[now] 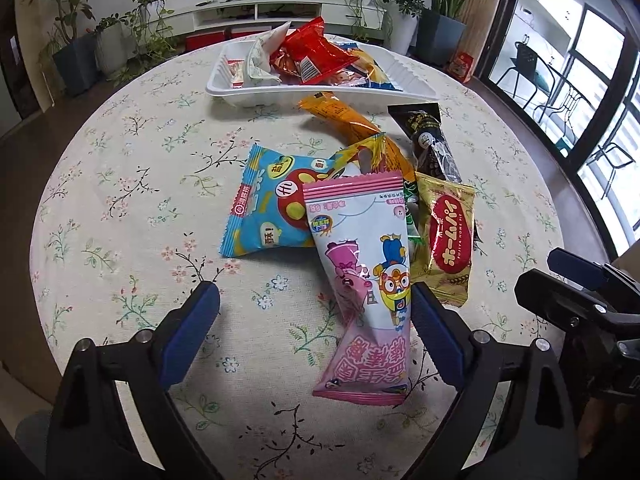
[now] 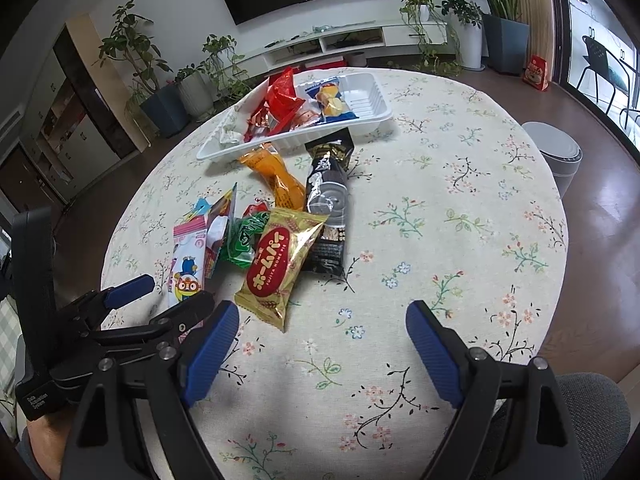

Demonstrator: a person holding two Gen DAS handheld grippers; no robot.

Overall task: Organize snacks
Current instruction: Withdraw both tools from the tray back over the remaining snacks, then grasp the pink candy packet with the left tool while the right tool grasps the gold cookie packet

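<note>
A heap of snack packs lies mid-table: a pink and white cartoon pack (image 1: 362, 276) (image 2: 188, 264), a blue pack (image 1: 268, 204), a gold Home Pie pack (image 1: 448, 240) (image 2: 280, 264), a black bar pack (image 1: 430, 140) (image 2: 328, 204), an orange pack (image 1: 340, 116) (image 2: 276, 176) and a green pack (image 2: 244, 240). My left gripper (image 1: 316, 312) (image 2: 160, 292) is open, its right finger (image 1: 434, 332) against the pink pack's edge. My right gripper (image 2: 322, 344) is open and empty, just short of the gold pack. A white tray (image 1: 404, 74) (image 2: 372, 100) at the back holds several snacks.
The round table has a floral cloth (image 1: 120, 200) (image 2: 460, 208). Potted plants and a TV stand (image 2: 340, 40) line the back wall. A grey bin (image 2: 558, 156) stands on the floor at the right of the table. A glass door is at the far right.
</note>
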